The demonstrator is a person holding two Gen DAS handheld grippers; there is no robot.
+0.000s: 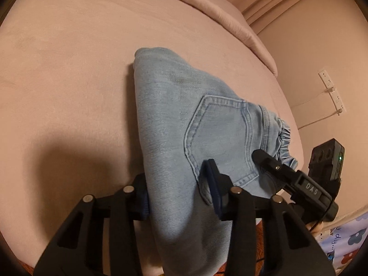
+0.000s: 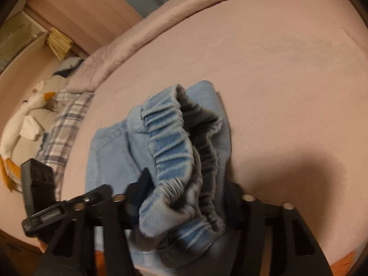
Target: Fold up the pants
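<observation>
Bed sheet [image 1: 69, 69] bare left of jeans [image 1: 174, 115] (duvet [image 1: 218, 11] bounds far edge).

Folded pants [image 1: 184, 119] lie on the bed [image 1: 69, 69], near its front edge. Left gripper [image 1: 177, 191] straddles their near end; right gripper [image 2: 184, 197] straddles the gathered waistband [image 2: 170, 142]. A rolled duvet [image 2: 174, 16] lies behind. A plush goose [image 2: 20, 119] lies left, beside the bed.

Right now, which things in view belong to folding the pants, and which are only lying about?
For the job:
- jeans, partly folded
- left tool, jeans between its fingers
- right tool, at the elastic waistband
- bed

Lying about:
- toy goose
- plaid cloth
- power strip
</observation>
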